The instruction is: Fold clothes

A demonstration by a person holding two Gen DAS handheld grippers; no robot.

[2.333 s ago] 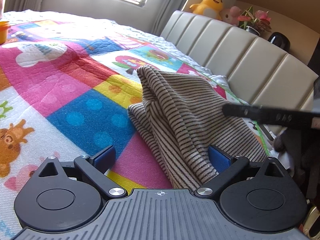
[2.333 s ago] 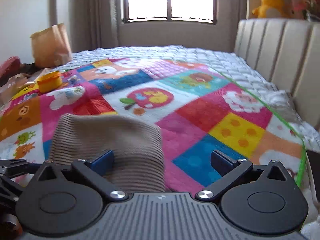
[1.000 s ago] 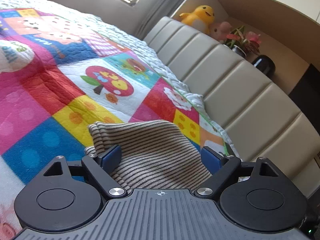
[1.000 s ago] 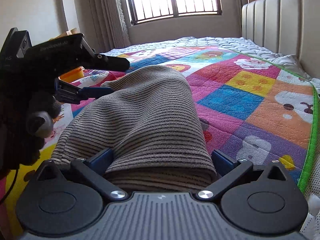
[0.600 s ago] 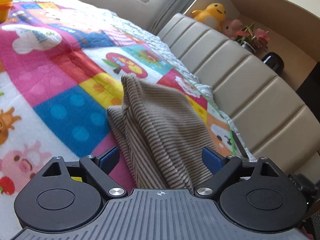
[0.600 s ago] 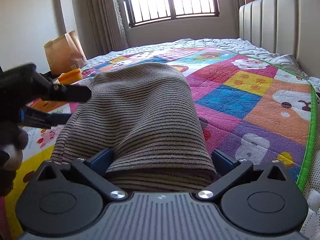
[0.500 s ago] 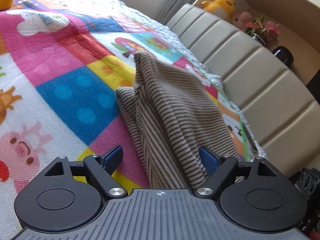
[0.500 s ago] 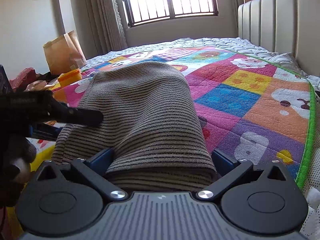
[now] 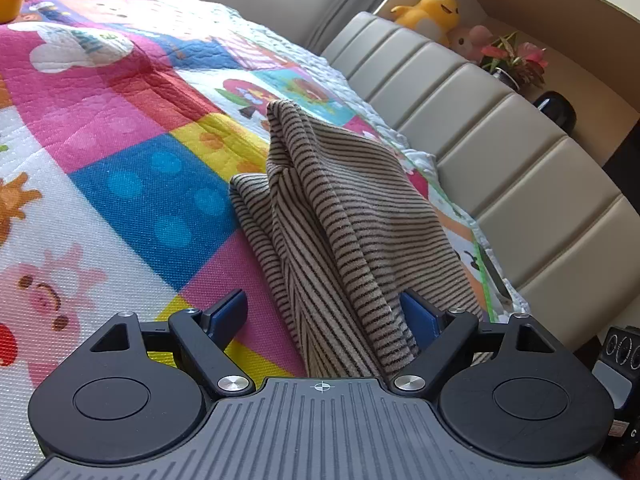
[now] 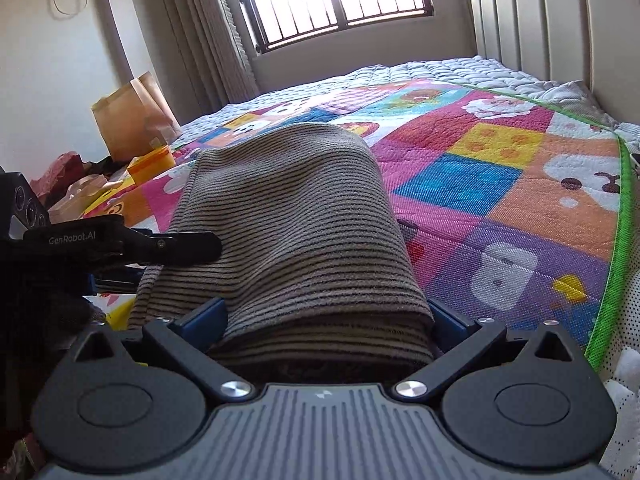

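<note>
A beige garment with thin dark stripes (image 9: 340, 216) lies bunched on the colourful patchwork quilt (image 9: 120, 128). My left gripper (image 9: 324, 314) is open; the garment's near end lies between its blue pads, against the right pad (image 9: 416, 314). In the right wrist view the same garment (image 10: 288, 216) fills the gap of my right gripper (image 10: 326, 318), which is open wide around the folded bundle. The left gripper also shows in the right wrist view (image 10: 120, 244), at the garment's left edge.
A padded beige headboard (image 9: 500, 152) runs along the right of the bed. A yellow duck toy (image 9: 430, 10) and a flower pot (image 9: 516, 64) stand on the shelf behind it. A paper bag (image 10: 132, 120) and a yellow box (image 10: 152, 164) sit at the bed's far left.
My left gripper has drawn back along the garment toward its near end, and its jaws have narrowed a little. The right gripper has stayed put around the bundle.
</note>
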